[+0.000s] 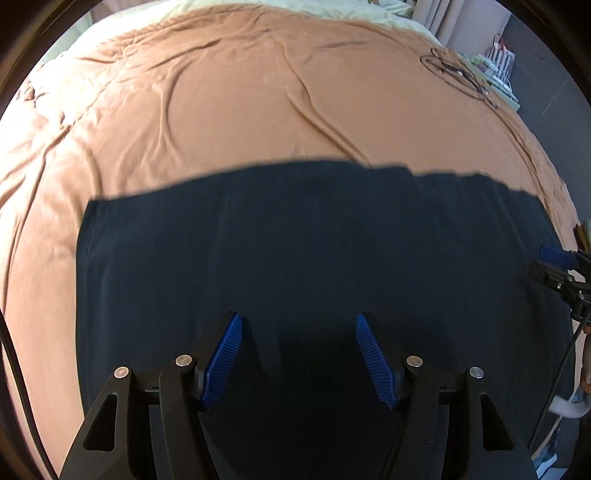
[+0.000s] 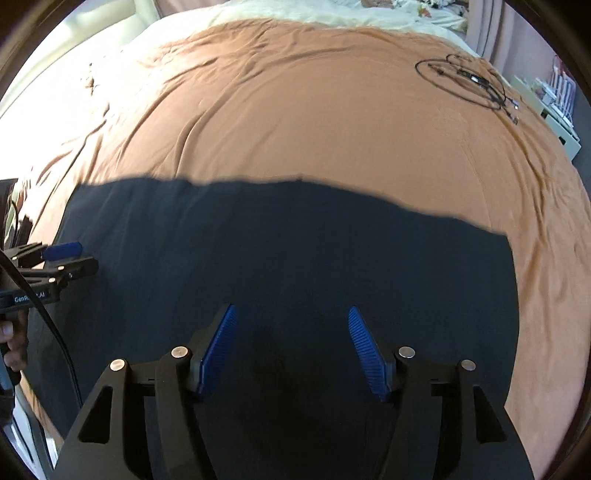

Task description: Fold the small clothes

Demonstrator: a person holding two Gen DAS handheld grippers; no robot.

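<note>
A dark navy garment lies flat on the orange bedspread, folded with a straight far edge. My left gripper hovers over its near part, open, nothing between the blue pads. In the right wrist view the same garment fills the lower half, and my right gripper is open above it, its pads clear of the cloth. The right gripper's tip shows at the right edge of the left view. At the left edge of the right view is the left gripper's tip.
A coiled black cable lies on the bedspread at the far right. A cream blanket covers the head of the bed. A white shelf with small items stands beyond the right side. A hand grips the left tool.
</note>
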